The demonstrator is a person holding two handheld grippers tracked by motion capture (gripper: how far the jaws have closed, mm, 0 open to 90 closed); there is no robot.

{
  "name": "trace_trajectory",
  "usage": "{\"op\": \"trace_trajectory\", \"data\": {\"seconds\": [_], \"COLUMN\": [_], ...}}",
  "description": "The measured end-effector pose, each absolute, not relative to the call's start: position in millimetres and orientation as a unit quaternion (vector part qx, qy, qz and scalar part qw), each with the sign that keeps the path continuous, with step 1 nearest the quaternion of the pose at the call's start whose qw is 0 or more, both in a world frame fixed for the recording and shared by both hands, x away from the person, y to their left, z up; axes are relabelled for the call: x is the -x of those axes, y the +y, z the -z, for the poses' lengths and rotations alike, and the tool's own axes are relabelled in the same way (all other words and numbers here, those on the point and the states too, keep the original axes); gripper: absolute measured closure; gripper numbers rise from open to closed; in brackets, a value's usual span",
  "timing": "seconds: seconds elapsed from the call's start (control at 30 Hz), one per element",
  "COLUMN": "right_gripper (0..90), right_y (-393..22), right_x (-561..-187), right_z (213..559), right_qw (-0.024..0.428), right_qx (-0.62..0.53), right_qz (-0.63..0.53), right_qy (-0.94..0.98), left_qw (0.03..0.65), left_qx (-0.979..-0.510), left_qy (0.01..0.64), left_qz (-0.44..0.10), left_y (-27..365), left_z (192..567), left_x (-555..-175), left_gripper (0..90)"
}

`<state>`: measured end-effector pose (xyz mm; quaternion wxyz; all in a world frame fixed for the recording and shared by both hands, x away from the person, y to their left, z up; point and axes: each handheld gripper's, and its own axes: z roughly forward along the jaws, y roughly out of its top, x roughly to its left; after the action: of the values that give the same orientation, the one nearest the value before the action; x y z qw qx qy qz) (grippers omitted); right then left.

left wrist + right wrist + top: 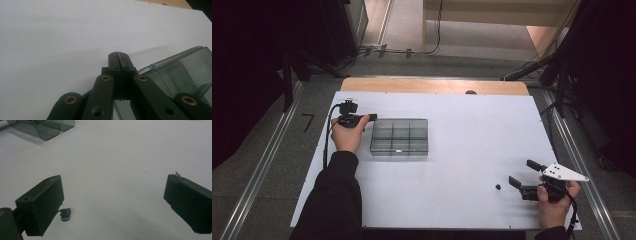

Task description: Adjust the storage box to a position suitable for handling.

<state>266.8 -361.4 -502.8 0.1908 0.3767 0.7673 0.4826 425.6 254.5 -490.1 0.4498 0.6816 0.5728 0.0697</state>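
Note:
A clear smoky box point(399, 137) with several compartments lies left of the table's middle. My left gripper point(372, 118) sits at its far left corner, pointing along the far wall. In the left gripper view its jaws point(121, 61) are shut flat together just outside the box's rim point(175, 58), and I see nothing between them. My right gripper point(521, 171) rests near the front right of the table with its jaws wide open. A tiny black piece point(498, 187) lies on the sheet to its left. In the right gripper view that piece point(65, 214) lies beside one finger point(42, 205), outside the gap.
A white sheet point(462, 150) covers the table, with a bare wooden strip point(437, 86) at the far edge. In the right gripper view the box point(47, 127) is far off at the top left. Dark stands and cables surround the table.

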Motion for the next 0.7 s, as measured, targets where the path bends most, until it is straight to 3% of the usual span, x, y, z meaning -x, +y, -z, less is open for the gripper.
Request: {"op": "trace_trajectory", "data": {"seconds": [0.7], "right_gripper": [1.7], "right_y": [-360.8], "right_x": [-267.0], "right_z": [502.9], "right_qw": [0.189], "right_qx": [-0.377], "right_qz": [-0.48], "right_qy": [0.769], "left_qw": [0.462], "left_qx": [-0.69], "left_qy": [0.554], "left_qz": [-0.052], "left_y": [251.9], "left_z": [493.3], "left_x": [-386.3], "left_gripper": [90.0]}}
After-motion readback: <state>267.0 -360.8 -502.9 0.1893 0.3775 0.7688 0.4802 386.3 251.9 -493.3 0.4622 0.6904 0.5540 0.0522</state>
